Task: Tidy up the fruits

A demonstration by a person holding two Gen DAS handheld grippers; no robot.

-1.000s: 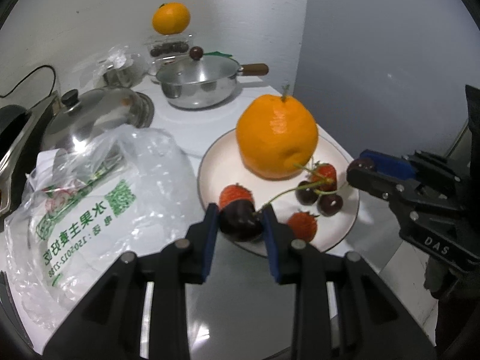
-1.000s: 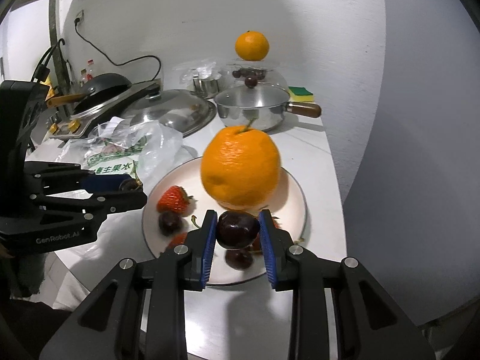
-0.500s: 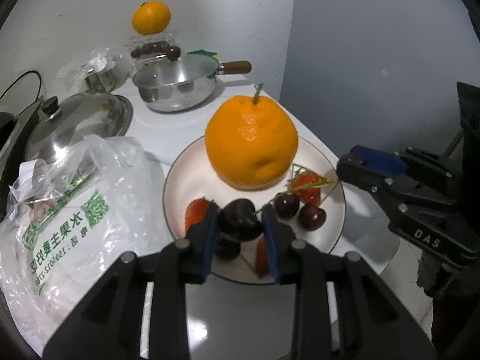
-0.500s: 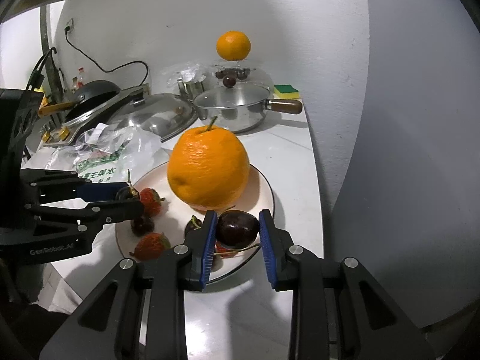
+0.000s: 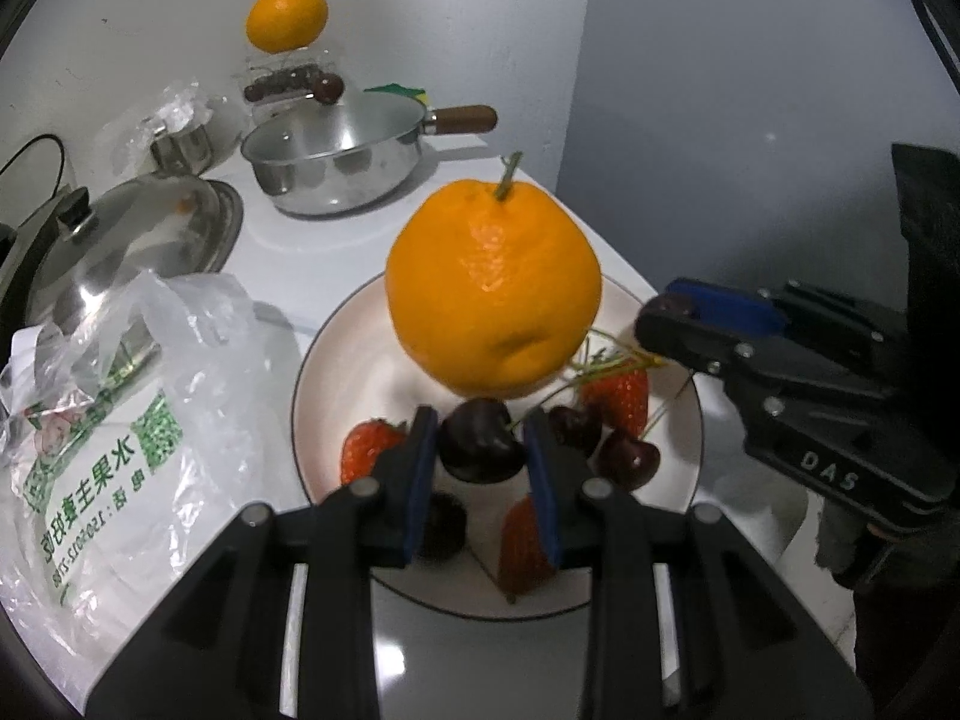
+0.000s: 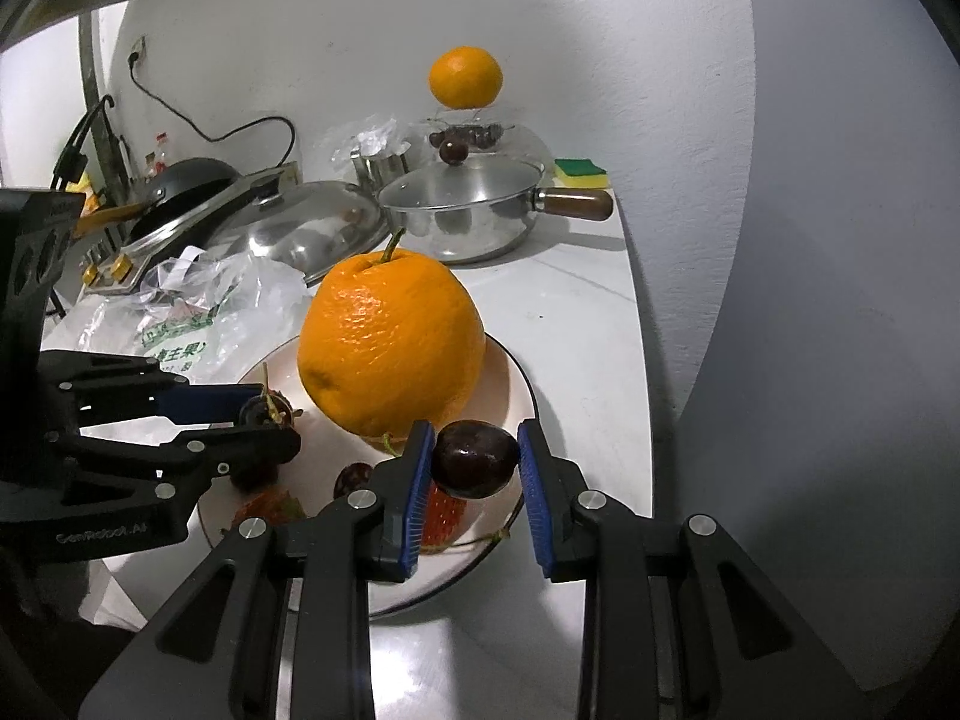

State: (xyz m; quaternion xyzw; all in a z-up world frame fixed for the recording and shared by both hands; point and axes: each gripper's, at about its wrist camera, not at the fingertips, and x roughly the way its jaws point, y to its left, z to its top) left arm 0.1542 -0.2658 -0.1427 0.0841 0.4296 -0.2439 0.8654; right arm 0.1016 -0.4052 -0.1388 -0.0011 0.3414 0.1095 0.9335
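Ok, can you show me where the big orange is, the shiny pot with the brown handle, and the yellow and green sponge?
Big round orange (image 6: 390, 342): right wrist view, middle of its peel.
Shiny steel pot with brown handle (image 6: 465, 225): right wrist view, its side wall.
Yellow and green sponge (image 6: 579, 170): right wrist view, its green top.

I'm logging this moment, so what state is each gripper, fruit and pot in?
left hand-held gripper: shut on a dark cherry, above the plate.
right hand-held gripper: shut on another cherry.
large orange: upright on plate.
saucepan: lid on.
plastic bag: crumpled.
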